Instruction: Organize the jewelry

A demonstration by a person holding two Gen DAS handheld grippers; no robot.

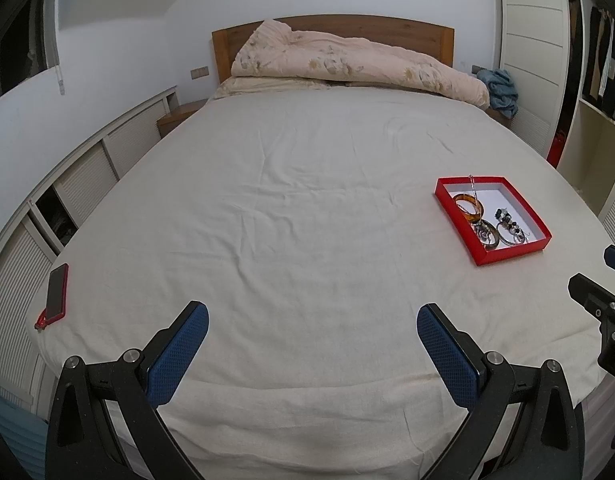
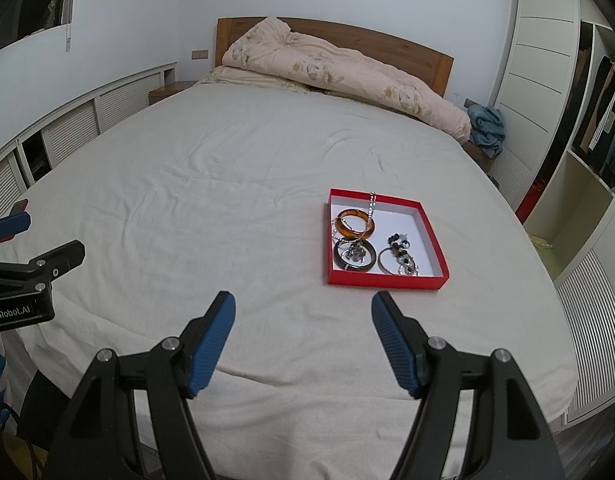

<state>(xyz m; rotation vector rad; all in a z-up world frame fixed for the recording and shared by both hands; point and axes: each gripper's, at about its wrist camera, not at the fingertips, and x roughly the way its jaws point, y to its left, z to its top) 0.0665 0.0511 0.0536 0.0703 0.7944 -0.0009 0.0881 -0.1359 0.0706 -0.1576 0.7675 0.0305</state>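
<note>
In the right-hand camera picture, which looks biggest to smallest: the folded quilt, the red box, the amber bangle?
1. Folded quilt, though farthest away.
2. Red box.
3. Amber bangle, lying inside the box.

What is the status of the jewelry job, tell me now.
Done, it seems: the amber bangle, dark bangle, beaded piece and chain all lie inside the red box on the bed. In hand: nothing; left gripper and right gripper are open and empty. Left: no loose jewelry shows on the sheet.
</note>
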